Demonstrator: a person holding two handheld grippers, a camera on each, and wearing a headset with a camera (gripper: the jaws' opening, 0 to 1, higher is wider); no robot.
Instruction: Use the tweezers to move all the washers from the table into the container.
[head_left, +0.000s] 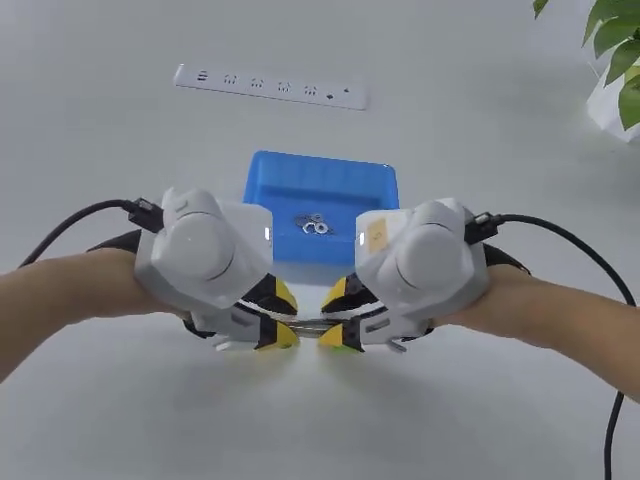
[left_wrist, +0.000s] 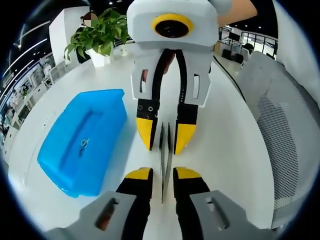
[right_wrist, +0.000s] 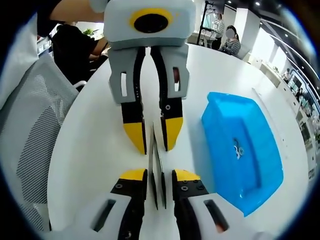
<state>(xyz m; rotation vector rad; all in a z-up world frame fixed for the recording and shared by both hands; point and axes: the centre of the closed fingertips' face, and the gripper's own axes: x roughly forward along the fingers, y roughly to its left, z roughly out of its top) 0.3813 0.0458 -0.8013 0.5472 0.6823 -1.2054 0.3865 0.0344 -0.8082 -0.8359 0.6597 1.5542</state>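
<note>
Nearest in the head view, the left gripper (head_left: 283, 316) and right gripper (head_left: 335, 316) meet tip to tip, jaws narrow around the tweezers (head_left: 309, 327), whose long axis runs hand to hand. Washers (head_left: 315, 226) lie in the container (head_left: 320, 180) just beyond, about equally near both. The left gripper view puts the container left of its jaws and shows a plant (left_wrist: 100, 32) on the white table (left_wrist: 235, 150). The right gripper view puts the container on the right, office behind. Both probably grip.
</note>
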